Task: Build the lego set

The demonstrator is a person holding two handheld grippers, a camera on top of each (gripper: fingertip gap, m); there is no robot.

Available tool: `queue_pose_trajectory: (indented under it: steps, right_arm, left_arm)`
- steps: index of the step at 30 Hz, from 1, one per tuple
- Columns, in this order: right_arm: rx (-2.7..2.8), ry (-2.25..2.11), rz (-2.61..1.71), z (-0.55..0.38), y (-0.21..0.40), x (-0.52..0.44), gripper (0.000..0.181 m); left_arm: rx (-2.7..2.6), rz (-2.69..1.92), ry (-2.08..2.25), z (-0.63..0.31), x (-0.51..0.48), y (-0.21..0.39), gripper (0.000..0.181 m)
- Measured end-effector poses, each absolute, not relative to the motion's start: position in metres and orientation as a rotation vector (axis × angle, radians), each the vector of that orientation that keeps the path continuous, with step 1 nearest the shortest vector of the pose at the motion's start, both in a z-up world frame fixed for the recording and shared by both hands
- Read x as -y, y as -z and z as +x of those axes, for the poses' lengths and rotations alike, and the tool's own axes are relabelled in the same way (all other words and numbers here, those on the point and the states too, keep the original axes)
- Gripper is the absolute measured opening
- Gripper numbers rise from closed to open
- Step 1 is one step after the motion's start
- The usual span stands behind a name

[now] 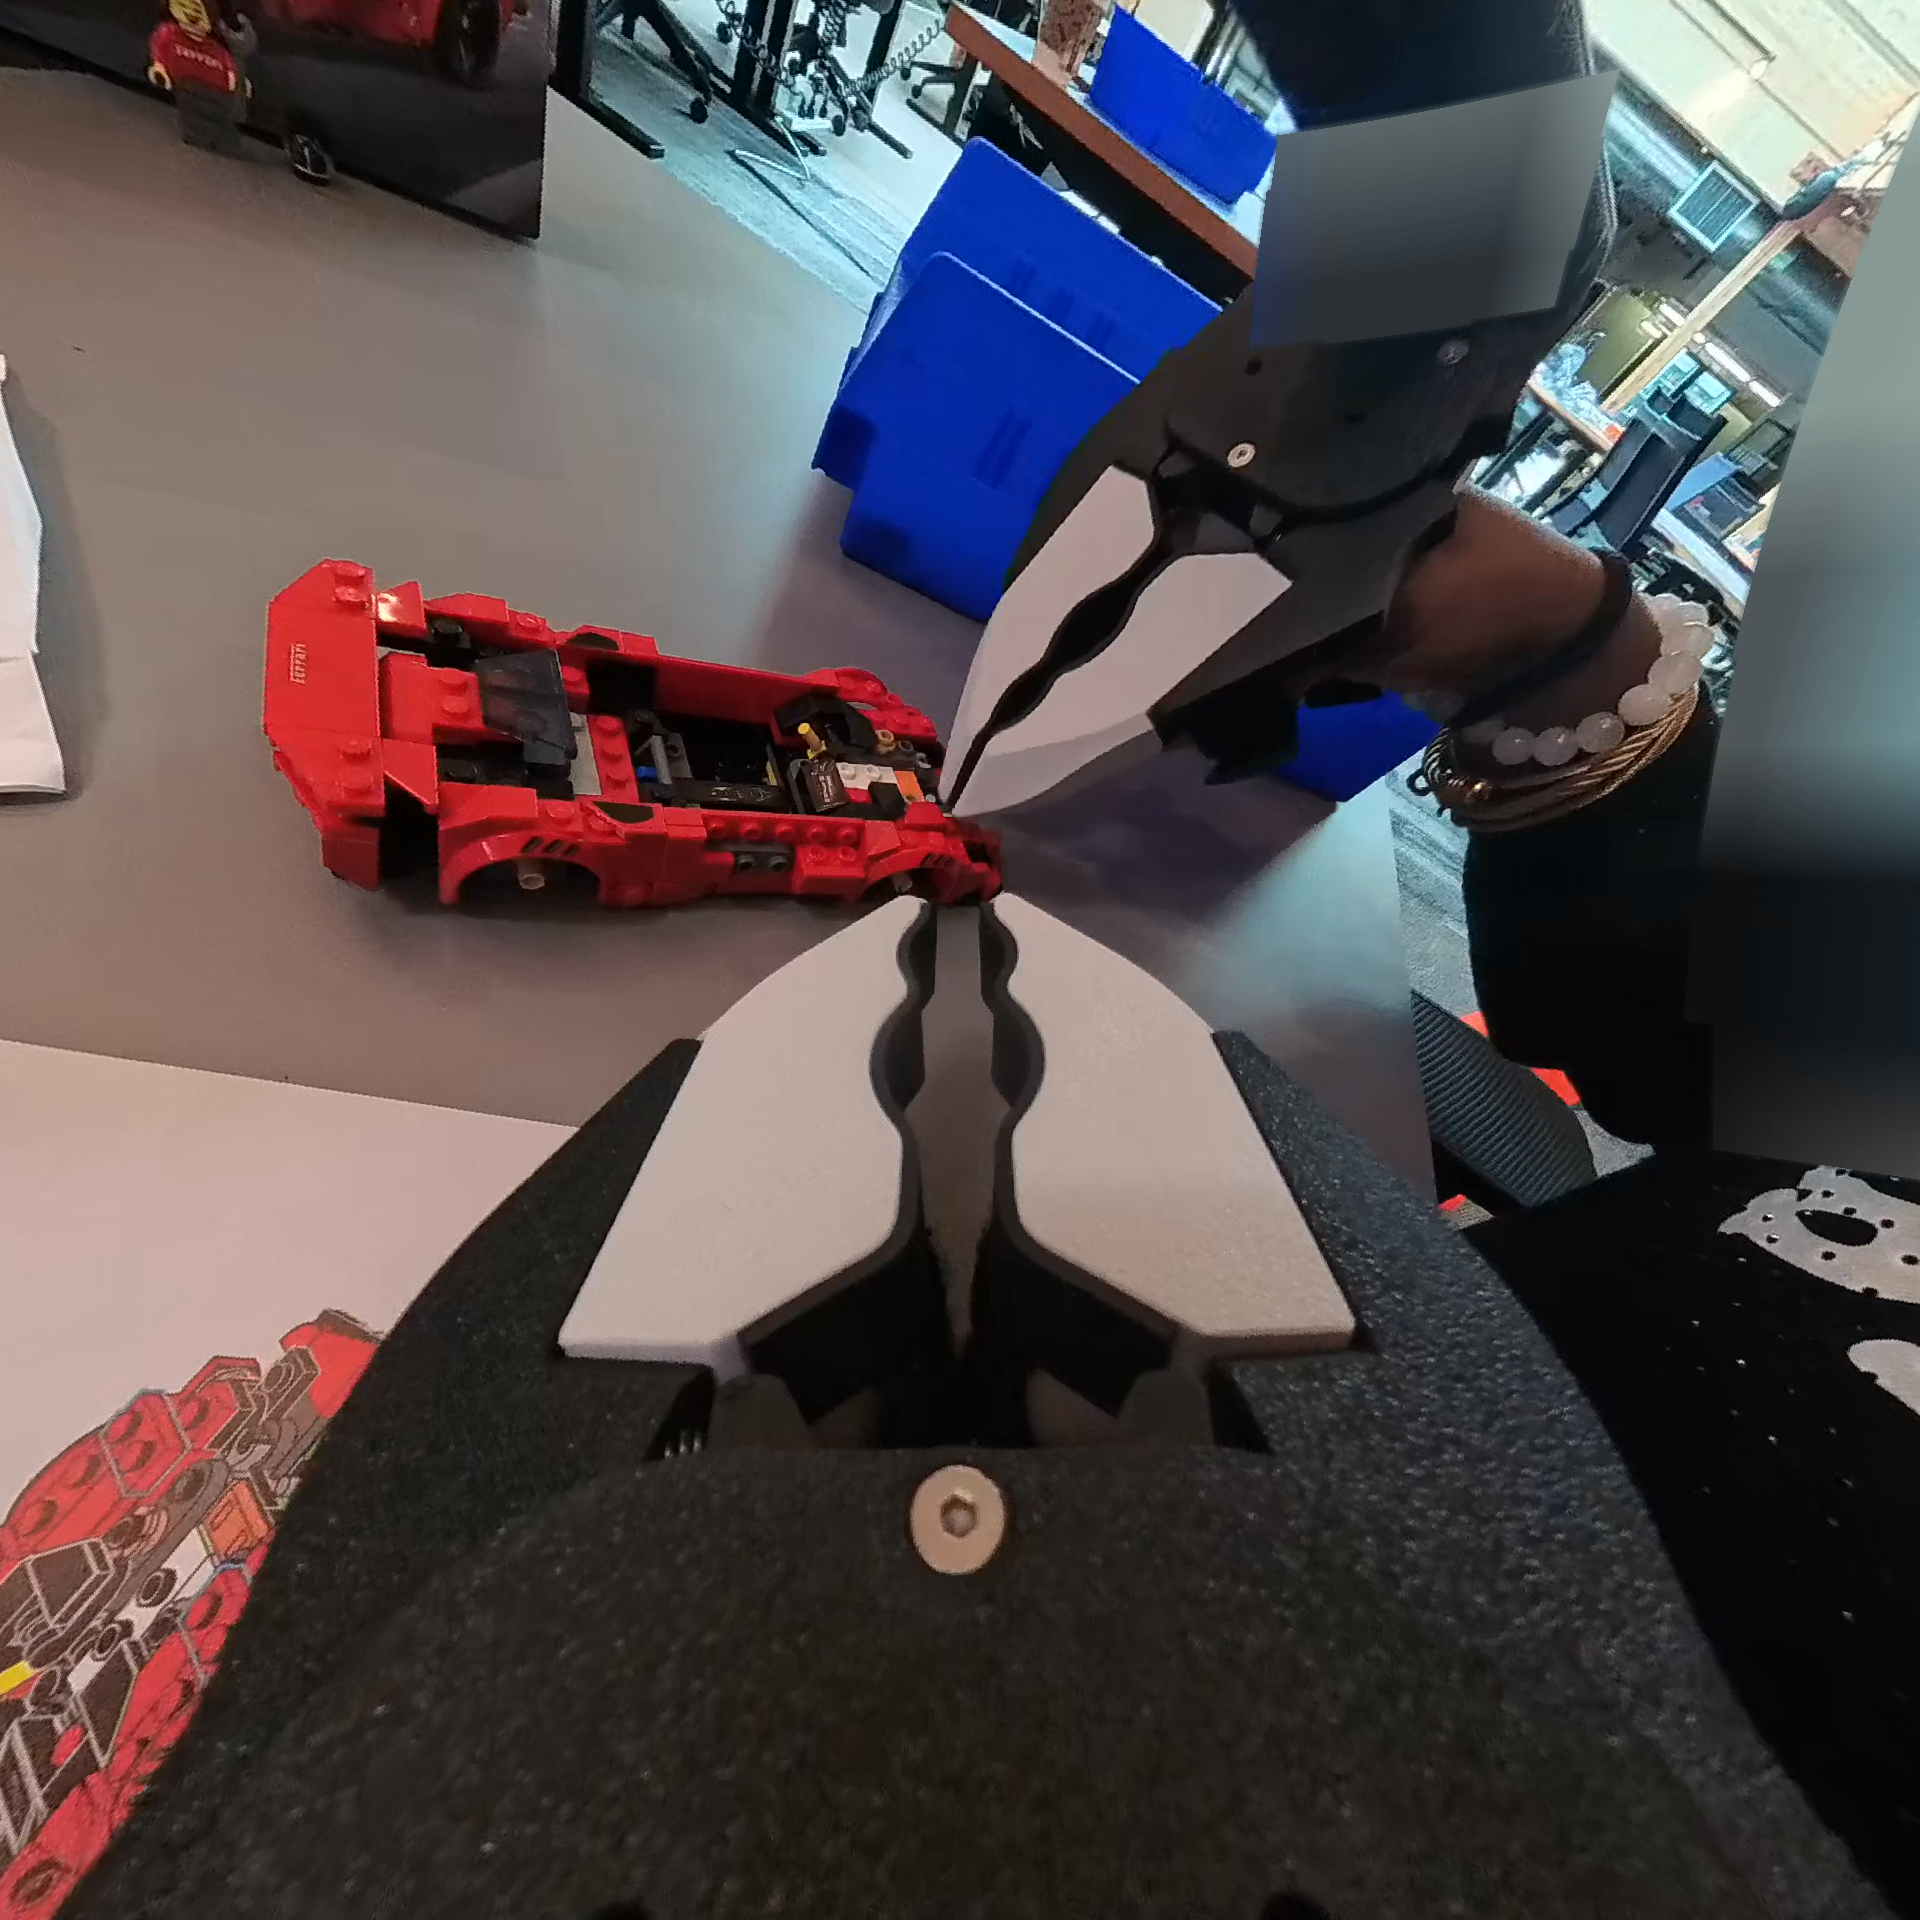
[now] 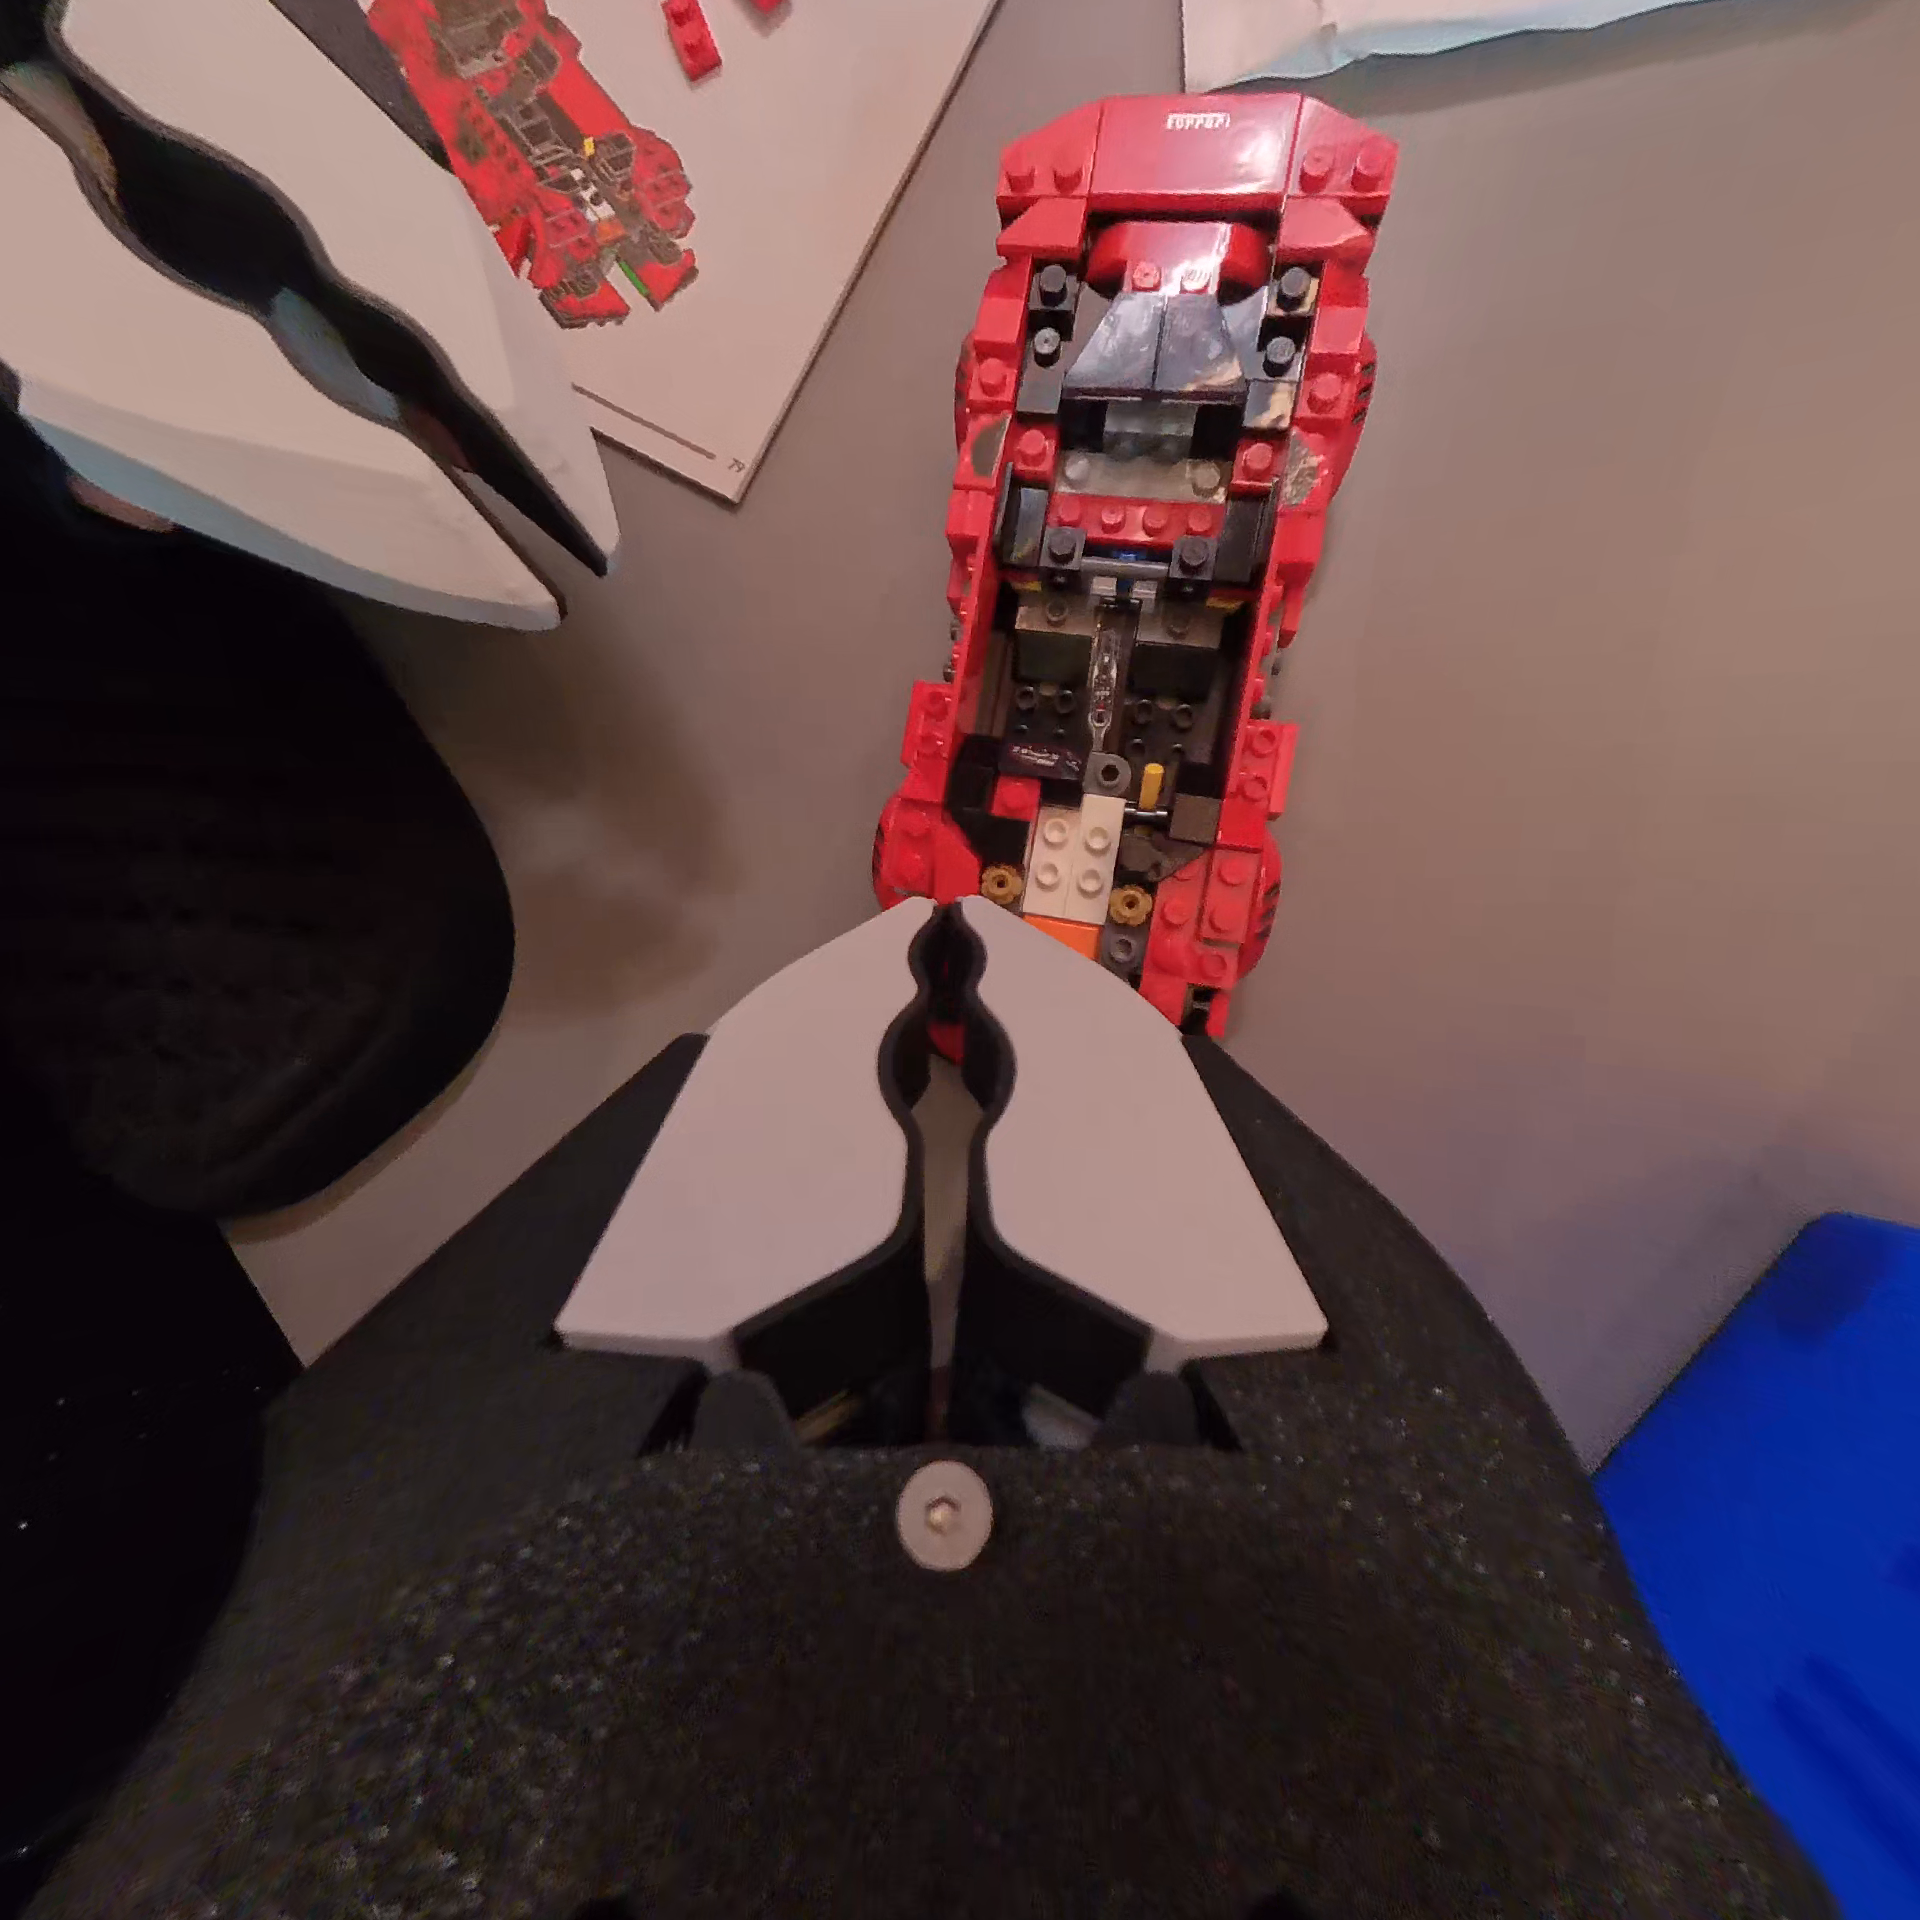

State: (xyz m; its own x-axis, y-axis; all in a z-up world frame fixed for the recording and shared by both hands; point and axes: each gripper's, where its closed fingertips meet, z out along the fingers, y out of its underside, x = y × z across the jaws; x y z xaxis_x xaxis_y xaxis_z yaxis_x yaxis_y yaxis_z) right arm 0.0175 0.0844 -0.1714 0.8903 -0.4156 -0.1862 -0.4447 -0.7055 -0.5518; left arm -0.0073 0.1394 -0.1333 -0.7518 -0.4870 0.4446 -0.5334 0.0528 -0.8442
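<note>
A partly built red lego car (image 1: 582, 769) lies on the grey table, its roof open and the black interior showing; it also fills the middle of the right wrist view (image 2: 1132, 520). My right gripper (image 2: 951, 912) is shut, its tips touching the car's front end beside an orange and white piece; in the left wrist view it (image 1: 951, 805) reaches down from the right. My left gripper (image 1: 954, 909) hovers just short of the car's front with a narrow gap between its fingers and nothing in it; it also shows at the top left of the right wrist view (image 2: 582, 592).
The open instruction booklet (image 1: 156, 1247) lies at the near left (image 2: 727, 260), with loose red bricks (image 2: 691, 42) on it. A blue bin (image 1: 997, 395) stands behind the car (image 2: 1766, 1507). The set's box (image 1: 312, 94) stands at the far left. A person's braceleted wrist (image 1: 1558, 727) holds the right gripper.
</note>
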Motion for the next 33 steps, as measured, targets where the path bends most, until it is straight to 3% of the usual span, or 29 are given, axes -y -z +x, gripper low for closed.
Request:
queue_pose_trajectory:
  steps: [33]
  right_arm:
    - [-0.615, 0.051, -2.363, 0.028, 0.155, -0.09, 0.0]
  left_arm:
    - [2.597, 0.915, -1.597, -0.001, -0.108, 0.164, 0.005]
